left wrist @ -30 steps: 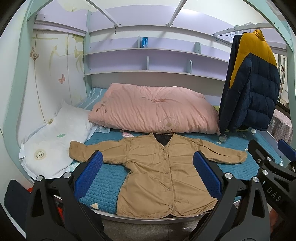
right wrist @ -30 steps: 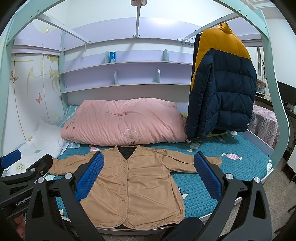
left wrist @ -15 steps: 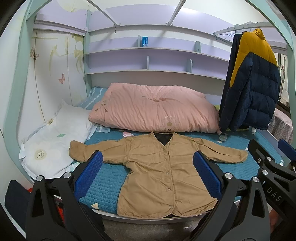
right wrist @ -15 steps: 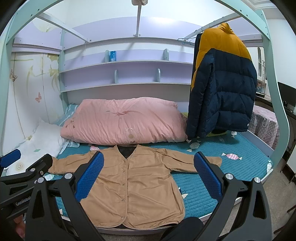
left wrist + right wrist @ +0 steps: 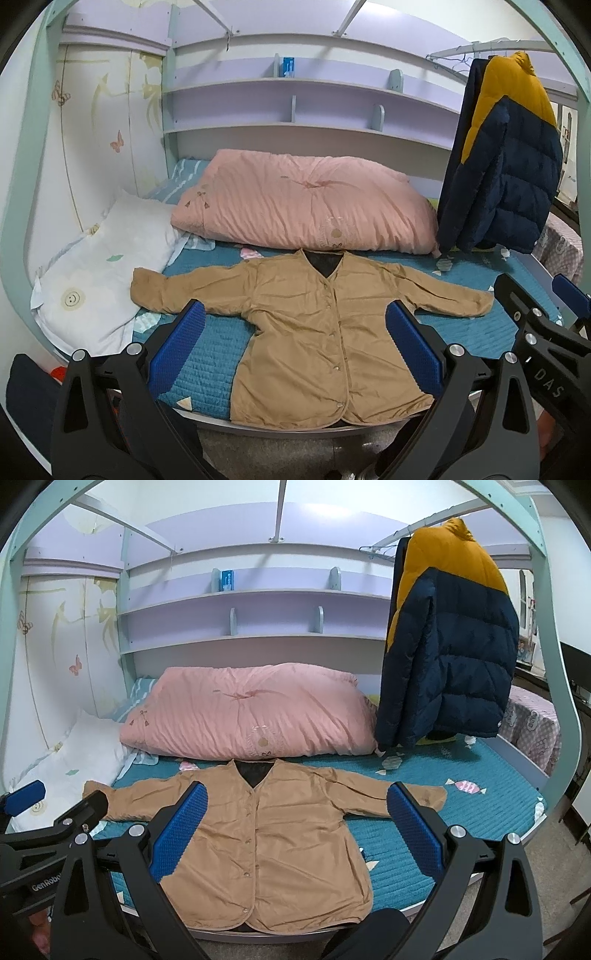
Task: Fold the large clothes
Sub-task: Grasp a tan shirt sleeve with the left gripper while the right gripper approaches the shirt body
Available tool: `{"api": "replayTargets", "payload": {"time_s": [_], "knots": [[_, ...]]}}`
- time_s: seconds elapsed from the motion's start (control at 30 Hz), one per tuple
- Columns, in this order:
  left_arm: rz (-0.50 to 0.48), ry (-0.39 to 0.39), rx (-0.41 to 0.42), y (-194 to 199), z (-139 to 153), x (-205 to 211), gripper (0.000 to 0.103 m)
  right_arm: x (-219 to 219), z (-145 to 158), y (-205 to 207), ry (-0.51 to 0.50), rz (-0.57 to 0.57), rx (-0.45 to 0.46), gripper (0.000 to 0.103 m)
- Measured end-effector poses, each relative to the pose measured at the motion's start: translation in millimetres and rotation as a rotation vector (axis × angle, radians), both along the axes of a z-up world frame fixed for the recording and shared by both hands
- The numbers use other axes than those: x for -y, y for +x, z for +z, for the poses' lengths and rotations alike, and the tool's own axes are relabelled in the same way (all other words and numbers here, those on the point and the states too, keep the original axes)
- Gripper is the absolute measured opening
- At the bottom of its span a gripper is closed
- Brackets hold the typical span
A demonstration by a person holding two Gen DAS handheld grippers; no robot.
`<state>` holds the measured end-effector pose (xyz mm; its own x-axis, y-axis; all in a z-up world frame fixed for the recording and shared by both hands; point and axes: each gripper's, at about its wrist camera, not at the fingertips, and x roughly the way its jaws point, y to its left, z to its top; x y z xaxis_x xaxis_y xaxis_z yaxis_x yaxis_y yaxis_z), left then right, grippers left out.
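Two grippers, left (image 5: 293, 349) & right (image 5: 297, 830), hovering at near edge of bed w/ teal quilted cover (image 5: 461, 332), jaws spread wide, holding nothing. Tan button-front long-sleeved jacket (image 5: 317, 332) flat on cover, front up, sleeves out both sides, hem at near edge. Behind collar: puffy pink quilted duvet (image 5: 306, 203). White pillow (image 5: 107, 273) beside left sleeve.

Bunk bed frame (image 5: 554, 686), mint green; lilac wall shelves (image 5: 240, 590); teal quilted mattress cover (image 5: 424, 775); butterfly-decorated wardrobe doors (image 5: 96, 122); grey floor (image 5: 266, 458).
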<state>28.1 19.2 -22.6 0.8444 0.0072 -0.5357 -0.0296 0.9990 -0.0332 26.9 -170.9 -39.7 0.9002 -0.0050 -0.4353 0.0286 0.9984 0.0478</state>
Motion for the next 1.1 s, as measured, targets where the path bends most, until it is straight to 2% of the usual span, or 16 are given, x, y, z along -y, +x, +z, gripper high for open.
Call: {"api": "replayTargets", "payload": {"time_s": [0.17, 0.3, 0.5, 0.7, 0.87, 0.97, 1.03, 1.1], "knots": [[0.032, -0.026, -0.039, 22.4, -16.8, -21.7, 0.098, -17.4, -11.2, 25.2, -0.016, 0.04, -0.049, 0.094], [0.11, -0.059, -0.094, 47.7, -38.2, -54.1, 0.098, -36.6, -27.5, 51.4, -0.038, 0.056, -0.112, 0.094], [0.247, -0.102, -0.2, 86.0, -80.9, -122.1, 0.098, -76.9, -57.3, 96.9, -0.076, 0.102, -0.201, 0.094], [0.408, -0.156, -0.32, 120.1, -128.2, -199.8, 0.098, -135.5, -93.5, 155.6, -0.108, 0.202, -0.313, 0.093], [0.513, -0.278, -0.41, 152.6, -168.8, -266.8, 0.098, -183.9, -125.5, 213.7, -0.09, 0.282, -0.427, 0.089], [0.566, -0.356, -0.452, 173.0, -185.6, -299.7, 0.098, -205.7, -135.0, 245.9, -0.086, 0.306, -0.455, 0.089], [0.607, -0.372, -0.473, 192.4, -193.9, -323.8, 0.098, -217.4, -141.7, 265.0, -0.08, 0.323, -0.472, 0.089], [0.625, -0.372, -0.477, 209.6, -200.4, -342.3, 0.098, -231.4, -152.2, 289.6, -0.081, 0.32, -0.506, 0.084]]}}
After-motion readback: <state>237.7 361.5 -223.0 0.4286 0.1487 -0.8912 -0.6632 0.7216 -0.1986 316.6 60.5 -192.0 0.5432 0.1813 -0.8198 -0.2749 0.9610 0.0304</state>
